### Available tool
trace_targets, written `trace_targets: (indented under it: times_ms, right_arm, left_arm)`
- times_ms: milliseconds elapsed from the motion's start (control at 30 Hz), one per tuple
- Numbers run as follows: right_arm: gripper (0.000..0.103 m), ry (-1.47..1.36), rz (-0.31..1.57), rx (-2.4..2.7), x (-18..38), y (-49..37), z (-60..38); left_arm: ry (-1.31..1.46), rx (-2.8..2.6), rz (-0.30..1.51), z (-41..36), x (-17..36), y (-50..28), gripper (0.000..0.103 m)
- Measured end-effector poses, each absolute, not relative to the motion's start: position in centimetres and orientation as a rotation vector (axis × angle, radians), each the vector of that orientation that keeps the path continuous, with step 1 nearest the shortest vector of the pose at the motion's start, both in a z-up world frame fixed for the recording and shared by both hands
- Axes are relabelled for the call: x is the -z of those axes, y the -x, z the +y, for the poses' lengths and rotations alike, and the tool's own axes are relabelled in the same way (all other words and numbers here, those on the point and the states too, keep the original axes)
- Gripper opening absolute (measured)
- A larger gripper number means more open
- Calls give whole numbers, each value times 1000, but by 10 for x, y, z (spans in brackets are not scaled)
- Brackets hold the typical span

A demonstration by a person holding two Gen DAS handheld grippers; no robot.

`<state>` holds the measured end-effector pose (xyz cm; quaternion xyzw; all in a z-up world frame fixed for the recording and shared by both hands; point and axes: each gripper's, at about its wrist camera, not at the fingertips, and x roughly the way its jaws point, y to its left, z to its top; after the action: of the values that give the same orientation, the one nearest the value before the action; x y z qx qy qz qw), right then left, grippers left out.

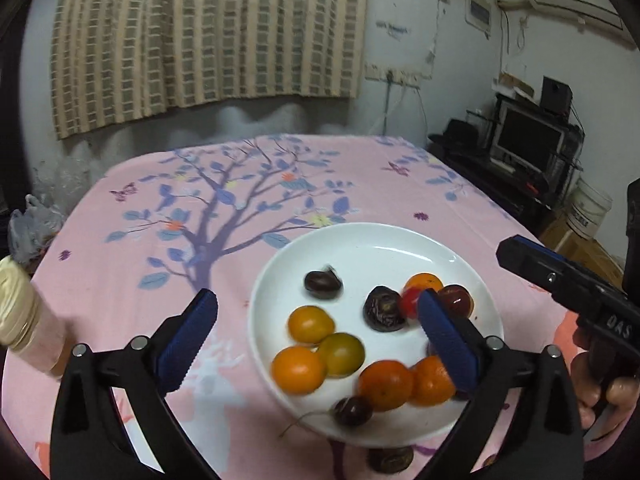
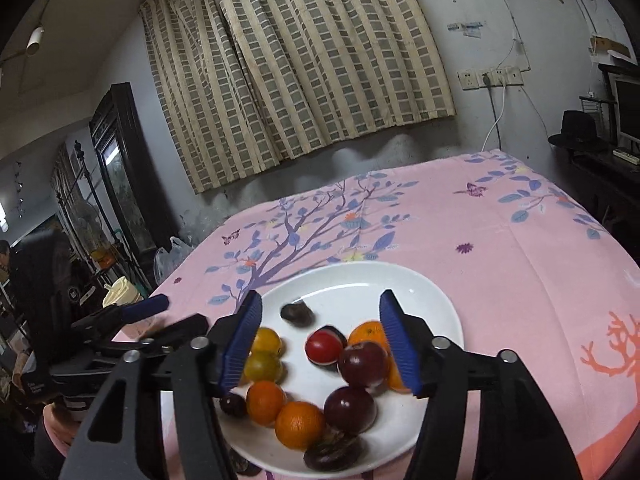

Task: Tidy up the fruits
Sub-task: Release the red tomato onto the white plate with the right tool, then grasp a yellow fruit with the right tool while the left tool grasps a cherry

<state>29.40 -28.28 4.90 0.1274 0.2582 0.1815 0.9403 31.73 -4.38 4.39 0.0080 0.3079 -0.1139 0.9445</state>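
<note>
A white plate (image 1: 360,248) on the pink tablecloth holds several small oranges (image 1: 298,370), dark plums (image 1: 384,308), a red tomato (image 1: 410,302) and a dark fruit (image 1: 322,280) apart at the back. My left gripper (image 1: 316,344) is open and empty above the plate's near-left side. In the right wrist view the same plate (image 2: 348,284) shows oranges (image 2: 266,402), plums (image 2: 364,362) and the tomato (image 2: 322,346). My right gripper (image 2: 320,344) is open and empty over the fruit. It also shows at the right of the left wrist view (image 1: 560,280).
A dark fruit (image 1: 390,460) lies on the cloth just off the plate's near rim. A pale cup (image 1: 18,312) stands at the table's left edge. A curtain and wall lie behind the table; a desk with a monitor (image 1: 528,136) stands right.
</note>
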Motion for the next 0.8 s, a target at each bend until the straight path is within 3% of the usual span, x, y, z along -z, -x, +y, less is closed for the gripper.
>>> trace_targets:
  times_ms: [433, 600, 800]
  right_arm:
    - [62, -63, 748, -317, -15, -183, -256]
    - [43, 13, 835, -311, -1, -162, -241]
    - [40, 28, 908, -272, 16, -164, -238]
  left_arm:
    - [44, 144, 744, 19, 5, -238, 98]
    - [55, 193, 736, 20, 4, -225, 98]
    - [54, 208, 735, 19, 4, -217, 98]
